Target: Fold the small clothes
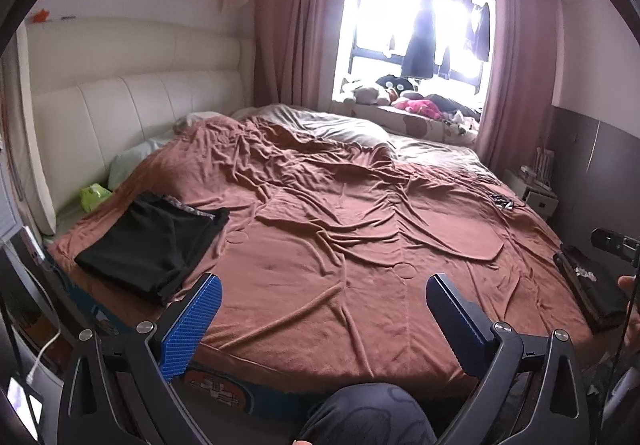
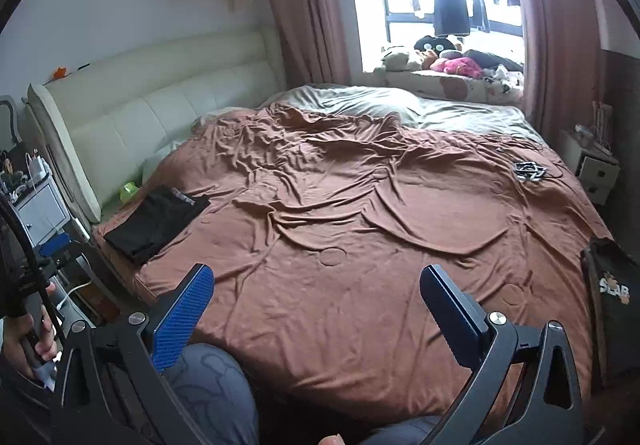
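A folded black garment [image 1: 154, 245] lies on the brown bedspread near the bed's left corner; the right wrist view shows this folded black garment [image 2: 156, 223] too. A second dark garment with a printed logo [image 2: 614, 297] rests at the bed's right edge, and in the left wrist view this dark garment [image 1: 592, 289] sits at the far right. My left gripper [image 1: 323, 289] is open above the bed's near edge, nothing between its blue pads. My right gripper [image 2: 317, 281] is open as well and holds nothing. Both hover short of the clothes.
The wrinkled brown bedspread [image 1: 340, 213] covers most of the bed, with a cream headboard [image 1: 120, 97] on the left. A grey pillow [image 2: 360, 101] and a window ledge with plush toys [image 2: 448, 65] lie beyond. A small black-and-white item [image 2: 528, 171] lies at the right. The person's knee [image 1: 368, 413] is below.
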